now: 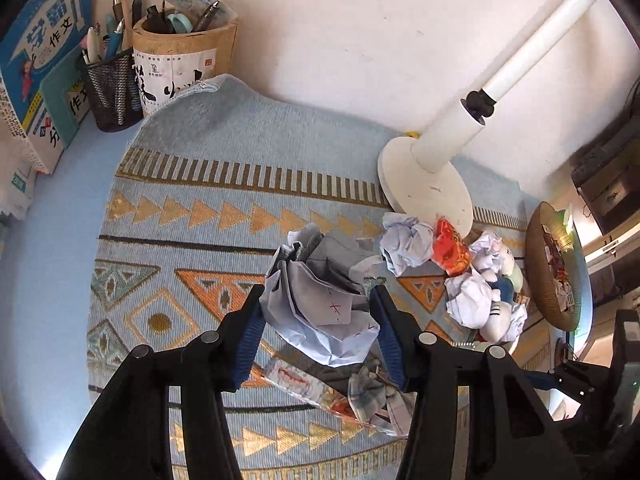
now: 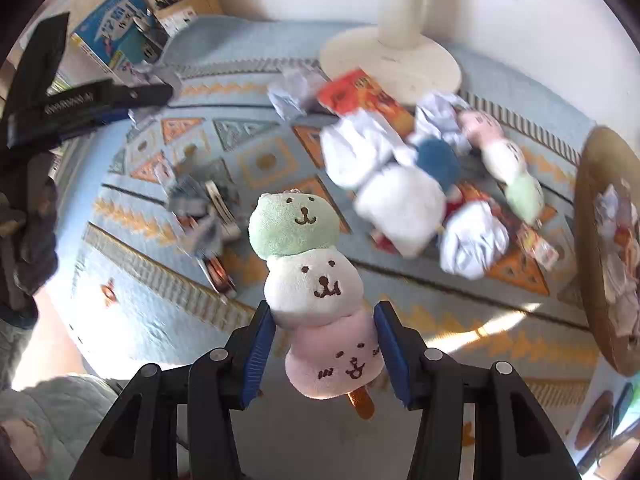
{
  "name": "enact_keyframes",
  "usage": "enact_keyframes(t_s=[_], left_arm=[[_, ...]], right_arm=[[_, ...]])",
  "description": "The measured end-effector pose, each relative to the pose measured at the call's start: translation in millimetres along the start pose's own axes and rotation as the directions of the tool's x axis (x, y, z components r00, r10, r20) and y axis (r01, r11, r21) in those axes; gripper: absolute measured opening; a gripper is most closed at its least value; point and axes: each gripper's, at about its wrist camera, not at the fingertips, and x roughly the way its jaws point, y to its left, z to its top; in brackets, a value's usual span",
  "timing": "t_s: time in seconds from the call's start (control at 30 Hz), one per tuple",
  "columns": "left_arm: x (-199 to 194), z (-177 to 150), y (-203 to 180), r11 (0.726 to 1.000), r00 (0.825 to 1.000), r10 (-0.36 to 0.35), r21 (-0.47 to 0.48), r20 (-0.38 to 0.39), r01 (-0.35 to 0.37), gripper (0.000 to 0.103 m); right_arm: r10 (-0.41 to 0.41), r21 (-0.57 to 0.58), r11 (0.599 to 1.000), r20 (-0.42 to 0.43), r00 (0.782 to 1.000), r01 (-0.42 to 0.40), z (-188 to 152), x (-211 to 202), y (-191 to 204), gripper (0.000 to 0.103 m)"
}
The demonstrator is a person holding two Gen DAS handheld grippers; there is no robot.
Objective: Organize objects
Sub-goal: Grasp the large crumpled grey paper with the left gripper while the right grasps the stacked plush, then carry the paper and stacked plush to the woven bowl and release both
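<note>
Left wrist view: the left gripper (image 1: 318,314) is clenched on a crumpled sheet of white paper with pen marks (image 1: 320,308), its blue-padded fingers (image 1: 250,344) pressing both sides of the wad above the pale blue woven mat with orange and gold geometric bands (image 1: 208,216). The mat covers the tabletop (image 1: 60,208). Beyond the gripper, near the round white lamp base (image 1: 436,192), lie more crumpled white paper balls (image 1: 406,242), a red-orange snack wrapper (image 1: 450,250) and soft toys, all touching in one cluster. A round woven basket (image 1: 556,276) stands at the right edge of the mat and holds scraps. At the far left corner stand a black mesh pen cup (image 1: 112,92), a bamboo pen holder with pens (image 1: 180,60) and blue-covered books (image 1: 36,60).

Right wrist view: the right gripper (image 2: 324,346) grasps a plush skewer toy of three stacked bear-face balls, green, white and pink (image 2: 310,276), by its pink lowest ball; the orange stick end protrudes below. The toy is held clear above the mat. The background is motion-blurred. The left gripper appears at the left edge with the paper.
</note>
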Motion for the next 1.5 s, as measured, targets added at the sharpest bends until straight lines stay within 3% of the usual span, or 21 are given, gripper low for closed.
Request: enact_keyframes(t_s=[0.17,0.27,0.33,0.43,0.57,0.63,0.73,0.87,1.0,1.2,1.33,1.5], left_arm=[[3,-7,-23,1.000,1.000,-0.001,-0.006,0.004,0.001,0.050],[2,-10,-44,1.000,1.000,-0.003,0.028,0.003,0.003,0.050],[-3,-12,-55,0.998,1.000,0.010,0.066,0.009,-0.011,0.050],[-12,-15,-69,0.995,1.000,0.014,0.102,0.022,-0.017,0.050],[-16,-21,-84,0.992,1.000,0.014,0.124,0.015,-0.016,0.050],[-15,-24,-93,0.991,1.000,0.017,0.131,0.012,-0.019,0.050],[-16,-26,-107,0.989,1.000,0.014,0.145,0.011,-0.015,0.050],[-25,-25,-135,0.983,0.999,-0.013,0.181,0.033,0.007,0.050],[-36,-17,-175,0.969,0.996,-0.059,0.244,0.066,0.041,0.050],[-39,0,-255,0.931,0.981,-0.163,0.345,0.101,0.119,0.050],[-37,11,-312,0.895,0.962,-0.248,0.407,0.116,0.182,0.051],[-38,25,-375,0.840,0.936,-0.325,0.496,0.134,0.221,0.051]], right_arm=[[-0.046,0.112,0.993,-0.016,0.999,0.047,-33,14,-39,0.051],[0.029,0.150,0.988,-0.034,0.999,-0.024,-34,26,-49,0.054],[0.060,0.139,0.989,-0.038,0.997,-0.054,-35,28,-51,0.067],[0.082,0.122,0.989,-0.022,0.996,-0.078,-36,28,-51,0.071],[0.104,0.120,0.988,-0.028,0.994,-0.100,-36,34,-54,0.071],[0.069,0.092,0.994,-0.030,0.997,-0.066,-39,38,-43,0.058],[0.087,0.036,0.996,-0.015,0.996,-0.086,-44,29,-35,0.052],[0.116,-0.005,0.993,0.037,0.992,-0.116,-47,-3,-33,0.052],[0.121,0.030,0.991,0.140,0.983,-0.127,-47,-52,-58,0.052],[0.011,0.214,0.973,0.334,0.942,-0.087,-46,-132,-132,0.052],[-0.151,0.360,0.933,0.420,0.895,-0.012,-56,-189,-201,0.052],[-0.271,0.514,0.857,0.486,0.831,-0.021,-78,-250,-277,0.053]])
